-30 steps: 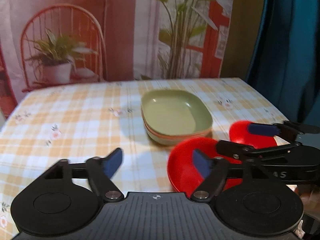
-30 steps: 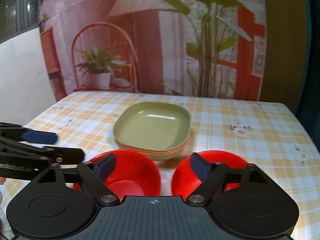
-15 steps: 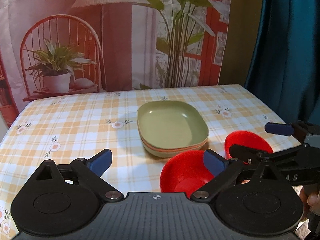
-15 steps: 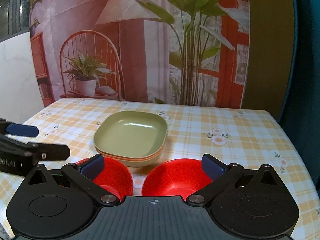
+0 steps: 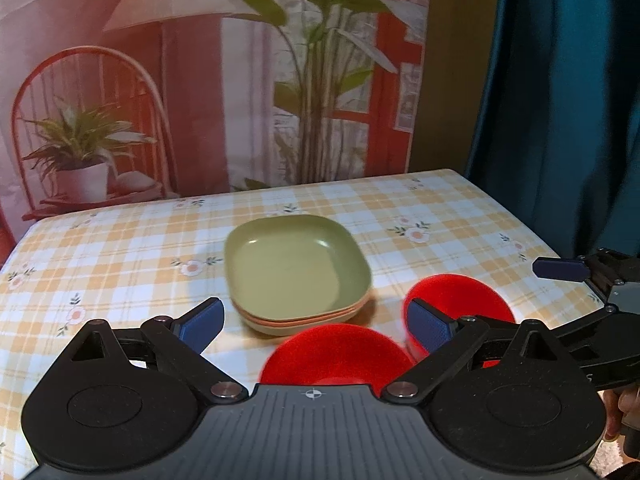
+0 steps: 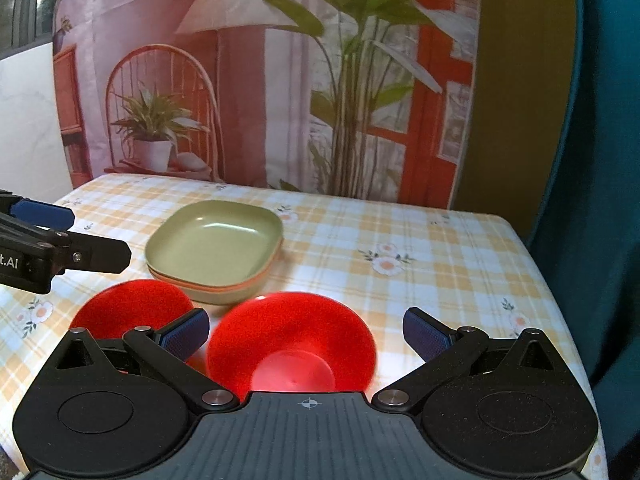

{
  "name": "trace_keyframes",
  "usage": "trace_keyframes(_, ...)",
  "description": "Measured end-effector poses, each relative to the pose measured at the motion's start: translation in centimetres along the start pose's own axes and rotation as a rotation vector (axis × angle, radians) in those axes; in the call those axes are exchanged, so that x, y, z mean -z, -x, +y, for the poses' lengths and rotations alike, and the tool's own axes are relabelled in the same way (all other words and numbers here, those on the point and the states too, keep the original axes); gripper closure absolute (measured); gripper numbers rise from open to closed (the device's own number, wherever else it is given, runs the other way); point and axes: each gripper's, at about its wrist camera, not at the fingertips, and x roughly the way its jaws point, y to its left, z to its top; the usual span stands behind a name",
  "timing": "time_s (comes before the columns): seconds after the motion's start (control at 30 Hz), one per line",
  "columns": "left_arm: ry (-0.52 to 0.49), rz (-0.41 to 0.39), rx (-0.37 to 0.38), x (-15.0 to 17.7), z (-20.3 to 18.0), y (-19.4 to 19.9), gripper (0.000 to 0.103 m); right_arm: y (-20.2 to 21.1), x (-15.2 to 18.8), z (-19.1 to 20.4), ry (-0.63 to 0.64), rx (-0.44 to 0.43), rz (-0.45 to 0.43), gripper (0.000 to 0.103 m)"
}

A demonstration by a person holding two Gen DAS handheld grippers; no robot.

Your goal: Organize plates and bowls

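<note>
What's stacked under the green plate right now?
Under the green plate two more plate rims show: a thin orange one, then a pale one resting on the tablecloth. Only their edges are visible; anything between them is covered.

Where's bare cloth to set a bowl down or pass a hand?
Free: the wide checked tablecloth left of the stacked plates, the strip behind them up to the backdrop, and the cloth right of them. Crowded: the near edge, where two red bowls sit close against the plates below both open grippers.

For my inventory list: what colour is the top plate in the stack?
The top plate is olive green; the right wrist view shows it best.
</note>
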Motion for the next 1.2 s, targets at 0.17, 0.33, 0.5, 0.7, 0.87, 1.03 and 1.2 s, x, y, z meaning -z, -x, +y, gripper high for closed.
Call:
trace_keyframes(0.17, -0.013, 0.015, 0.030, -0.1, -1.1, -0.9, 0.004, 0.2, 0.9, -1.0, -0.019, 0.000, 0.014, 0.001)
trace_keyframes(0.33, -0.030, 0.027, 0.065, -0.3, -1.9, -1.7, 0.005, -0.1, 1.5, -2.2, -0.052, -0.005, 0.035, 0.011)
trace_keyframes(0.5, -0.042, 0.052, 0.120, -0.4, -2.8, -2.8, 0.019, -0.4, 1.8, -3.0, -0.079, -0.019, 0.053, 0.027)
trace_keyframes(0.7, -0.055, 0.118, 0.188, -0.4, -4.1, -5.1, 0.059, -0.8, 2.5, -3.7, -0.127, -0.038, 0.097, 0.052)
trace_keyframes(0.87, -0.031, 0.186, 0.203, -0.3, -4.5, -7.1, 0.072, -1.1, 2.8, -4.0, -0.157, -0.053, 0.113, 0.059)
trace_keyframes(1.03, -0.032, 0.240, 0.194, 0.0, -4.7, -8.4, 0.077, -1.6, 2.9, -4.3, -0.176, -0.072, 0.127, 0.070)
trace_keyframes(1.2, -0.064, 0.246, 0.199, 0.2, -4.9, -9.0, 0.086, -2.2, 2.9, -4.3, -0.184, -0.080, 0.144, 0.079)
